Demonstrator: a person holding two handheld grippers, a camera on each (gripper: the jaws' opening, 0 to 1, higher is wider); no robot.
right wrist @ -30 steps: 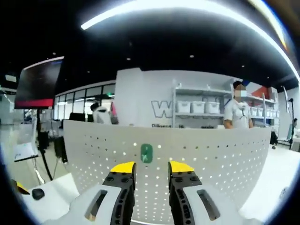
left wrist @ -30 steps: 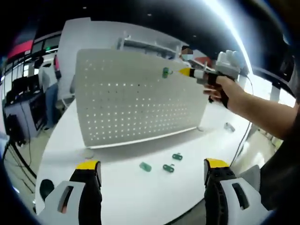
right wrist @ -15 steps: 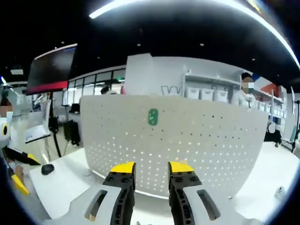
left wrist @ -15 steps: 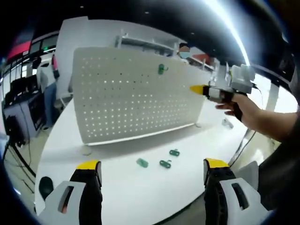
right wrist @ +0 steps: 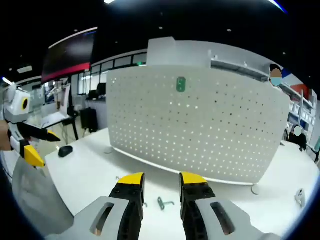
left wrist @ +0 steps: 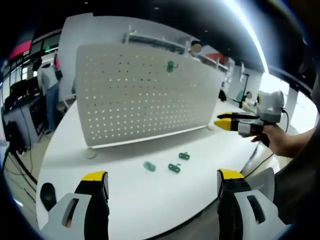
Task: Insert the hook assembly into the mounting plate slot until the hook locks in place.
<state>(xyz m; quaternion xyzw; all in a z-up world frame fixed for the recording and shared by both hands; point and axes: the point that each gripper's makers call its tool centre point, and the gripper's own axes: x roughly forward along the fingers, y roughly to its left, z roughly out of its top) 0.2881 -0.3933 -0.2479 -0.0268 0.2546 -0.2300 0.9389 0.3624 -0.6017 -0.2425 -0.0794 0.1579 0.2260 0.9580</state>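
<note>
1 green hook [right wrist: 181, 84] seated high on pegboard [left wrist: 140, 95], 3 green hooks [left wrist: 170, 162] loose on table [left wrist: 125, 185], left gripper [left wrist: 162, 181] jaws wide apart, right gripper [right wrist: 161, 179] jaws slightly parted, both empty

Open table [left wrist: 125, 190] before the upright pegboard [left wrist: 140, 95]; three loose hooks [left wrist: 174, 168] lie there.

A pegboard [left wrist: 142, 92] stood upright on the table [left wrist: 125, 195] ahead of the jaws, one hook [left wrist: 171, 66] mounted high on it; three hooks [left wrist: 173, 168] lay before it.
</note>
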